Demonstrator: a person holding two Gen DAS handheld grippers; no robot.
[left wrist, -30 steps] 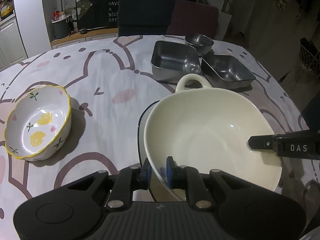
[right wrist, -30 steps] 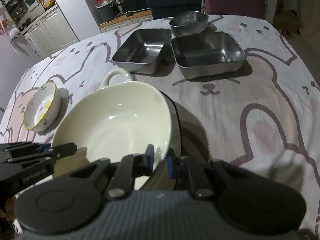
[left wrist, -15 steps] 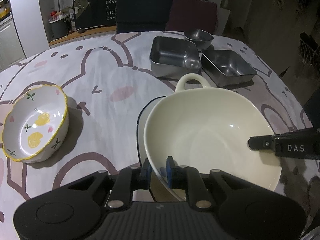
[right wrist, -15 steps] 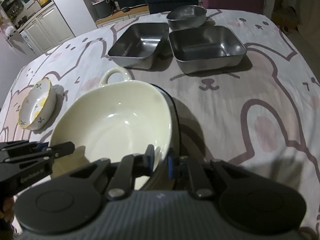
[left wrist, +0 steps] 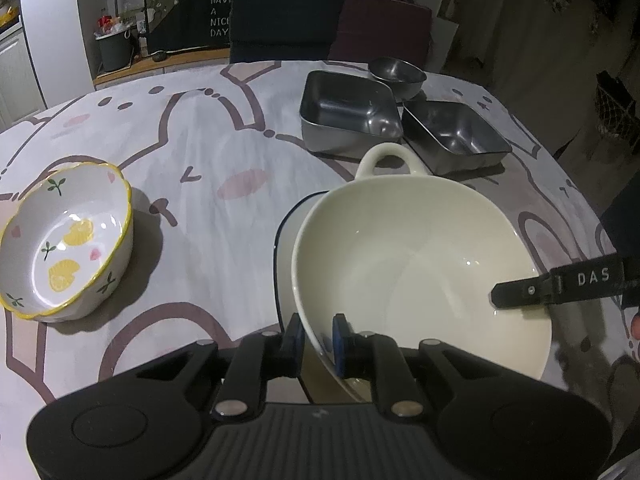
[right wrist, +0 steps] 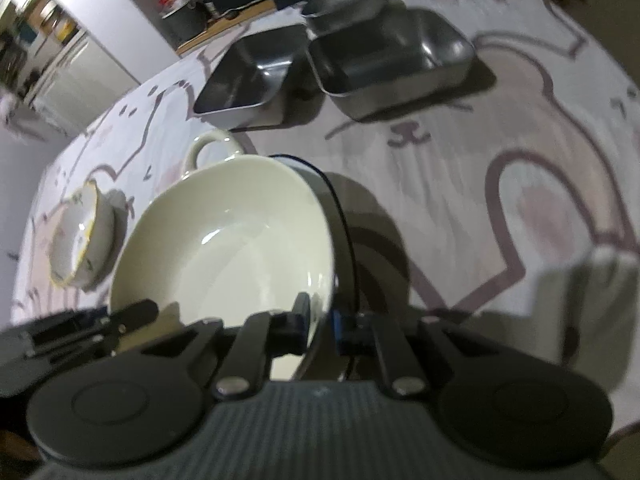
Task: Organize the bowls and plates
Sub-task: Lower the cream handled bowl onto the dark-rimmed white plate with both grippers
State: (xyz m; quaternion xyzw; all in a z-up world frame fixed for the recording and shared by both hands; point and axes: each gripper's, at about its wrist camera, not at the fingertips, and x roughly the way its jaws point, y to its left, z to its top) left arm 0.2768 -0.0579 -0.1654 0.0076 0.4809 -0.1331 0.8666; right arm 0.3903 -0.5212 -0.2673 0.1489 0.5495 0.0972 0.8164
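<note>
A large cream bowl (left wrist: 416, 264) with a loop handle (left wrist: 386, 160) is held above a dark-rimmed white plate (left wrist: 286, 240), tilted. My left gripper (left wrist: 318, 334) is shut on the bowl's near-left rim. My right gripper (right wrist: 320, 322) is shut on the opposite rim of the cream bowl (right wrist: 228, 240); its fingers (left wrist: 520, 290) show at the right in the left wrist view. A small lemon-patterned bowl (left wrist: 66, 240) sits on the table to the left and also shows in the right wrist view (right wrist: 78, 240).
Two square steel trays (left wrist: 348, 116) (left wrist: 456, 136) and a round steel bowl (left wrist: 396, 74) stand at the far side of the table with the bear-print cloth (left wrist: 208, 152). Chairs (left wrist: 286, 20) stand behind it. The table edge drops off at the right (right wrist: 592, 276).
Both grippers have lifted the cream bowl a little with the rim still clamped. The right wrist view has tilted and blurred, and the steel trays now look closer.
</note>
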